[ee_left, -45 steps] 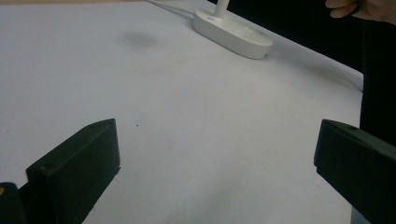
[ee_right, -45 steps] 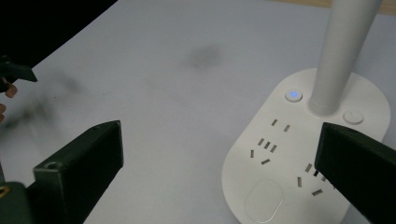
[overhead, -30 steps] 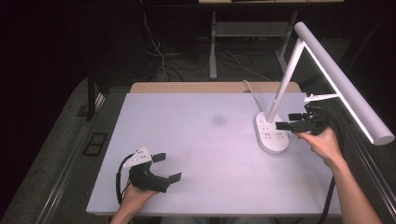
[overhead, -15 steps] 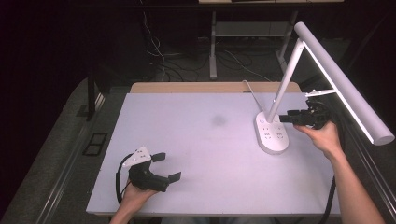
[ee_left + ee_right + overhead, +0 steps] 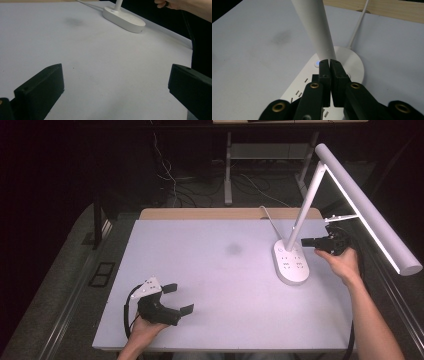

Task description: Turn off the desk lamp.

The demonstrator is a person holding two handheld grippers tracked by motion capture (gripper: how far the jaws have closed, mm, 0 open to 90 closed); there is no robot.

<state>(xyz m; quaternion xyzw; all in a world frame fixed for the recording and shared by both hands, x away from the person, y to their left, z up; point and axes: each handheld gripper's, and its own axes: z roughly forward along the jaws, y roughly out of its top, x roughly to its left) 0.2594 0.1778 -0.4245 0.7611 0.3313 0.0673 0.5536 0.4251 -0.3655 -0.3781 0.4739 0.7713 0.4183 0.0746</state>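
A white desk lamp stands at the table's right, with an oval base [image 5: 290, 262] [image 5: 124, 19] [image 5: 352, 66], a slanted stem [image 5: 306, 206] [image 5: 317, 27] and a long lit bar head [image 5: 367, 210]. My right gripper [image 5: 306, 242] [image 5: 329, 62] is shut with nothing between its jaws, held above the base with its tips close to the stem. A small blue light [image 5: 318, 63] glows on the base just left of the tips. My left gripper [image 5: 178, 299] [image 5: 115, 85] rests open near the table's front left corner, jaws wide apart over bare white surface.
The white table top [image 5: 215, 270] has a faint dark smudge [image 5: 233, 248] [image 5: 280, 37] near its middle. The lamp's cable [image 5: 267, 216] [image 5: 359, 23] runs off over the wooden back edge [image 5: 210, 213]. Dark floor, cables and table legs lie beyond.
My right gripper has drifted slightly back and up toward the lamp's stem. The left gripper has stayed where it was.
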